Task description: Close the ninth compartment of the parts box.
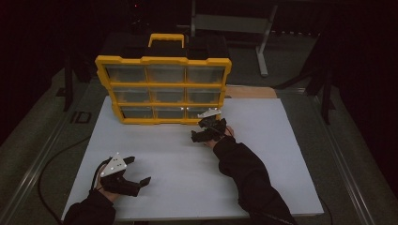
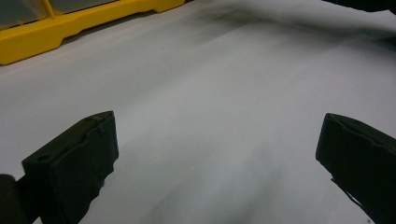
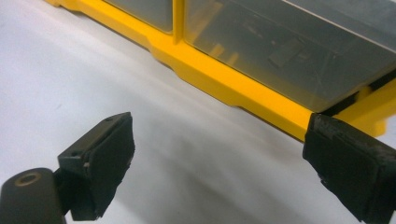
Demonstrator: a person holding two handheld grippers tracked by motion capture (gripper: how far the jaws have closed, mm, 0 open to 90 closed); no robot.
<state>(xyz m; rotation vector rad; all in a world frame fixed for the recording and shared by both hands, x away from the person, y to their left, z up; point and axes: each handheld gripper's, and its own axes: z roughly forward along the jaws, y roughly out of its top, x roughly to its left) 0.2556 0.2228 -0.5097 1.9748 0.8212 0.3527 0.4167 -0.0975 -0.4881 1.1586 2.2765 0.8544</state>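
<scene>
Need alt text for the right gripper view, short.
The right gripper has its two black jaws wide open with nothing between them, just in front of the yellow organizer case. The case's clear-fronted bottom drawers sit above its yellow base rail, on the white table.

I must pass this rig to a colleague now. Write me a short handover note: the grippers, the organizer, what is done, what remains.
Left gripper: open, empty, low over the white board, near its front left.
Right gripper: open, empty, at the bottom right drawer of the yellow organizer.
Organizer: stands upright at the board's back edge, nine clear drawers, all look pushed in.
Done: nothing is out on the board.
Left: probably to work that bottom right drawer; its contents are too dim to tell.
</scene>
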